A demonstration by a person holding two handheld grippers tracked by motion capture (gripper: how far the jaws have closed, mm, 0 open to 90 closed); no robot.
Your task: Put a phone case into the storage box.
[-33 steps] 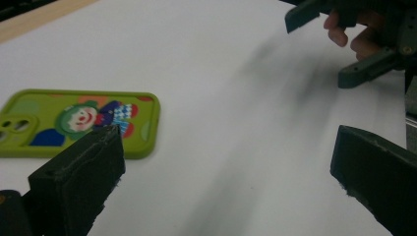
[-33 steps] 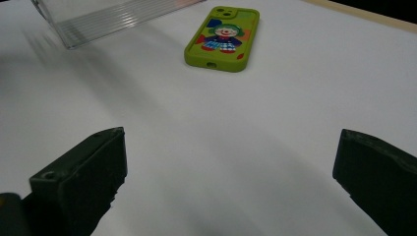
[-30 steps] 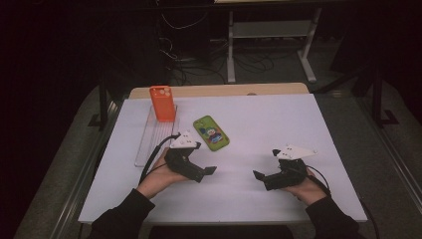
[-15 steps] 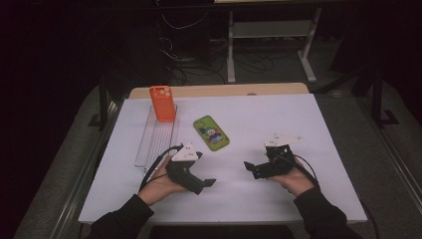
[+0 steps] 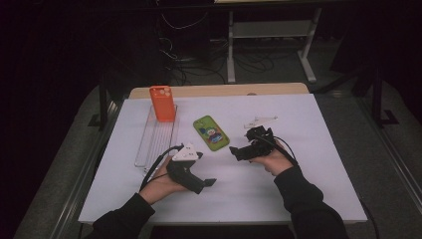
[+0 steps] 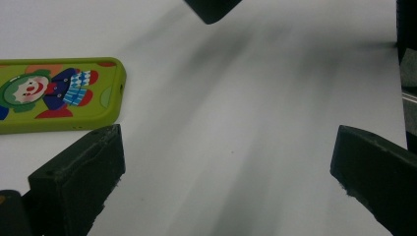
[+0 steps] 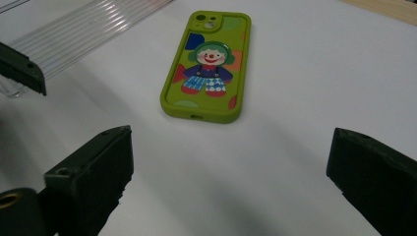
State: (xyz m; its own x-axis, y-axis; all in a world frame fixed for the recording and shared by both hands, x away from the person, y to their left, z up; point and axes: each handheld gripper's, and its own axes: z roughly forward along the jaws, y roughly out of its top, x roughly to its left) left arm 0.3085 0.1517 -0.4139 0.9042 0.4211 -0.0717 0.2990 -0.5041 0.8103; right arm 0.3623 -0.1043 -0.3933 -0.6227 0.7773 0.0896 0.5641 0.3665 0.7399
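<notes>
A green phone case (image 5: 211,132) with a clown picture lies flat on the white table (image 5: 318,164). My left gripper (image 5: 206,183) hovers low in front of it, pointing right. In the left gripper view, the left gripper (image 6: 228,157) is open over bare table, with the green case (image 6: 54,93) off to the left. My right gripper (image 5: 236,152) sits just right of the case and points left at it. The right gripper (image 7: 228,152) is open, and the green case (image 7: 209,66) lies a short way beyond its jaws. An orange phone case (image 5: 162,103) stands upright in a clear ribbed rack (image 5: 158,134).
The clear rack (image 7: 88,29) runs along the left side of the table. A wooden strip (image 5: 219,90) borders the far edge. Dark floor, cables and a metal stand lie beyond the table. One jaw of the left gripper (image 7: 22,69) shows at the left of the right gripper view.
My right gripper has moved left and away from me, closer to the green case. My left gripper has drifted slightly right and nearer to me.
</notes>
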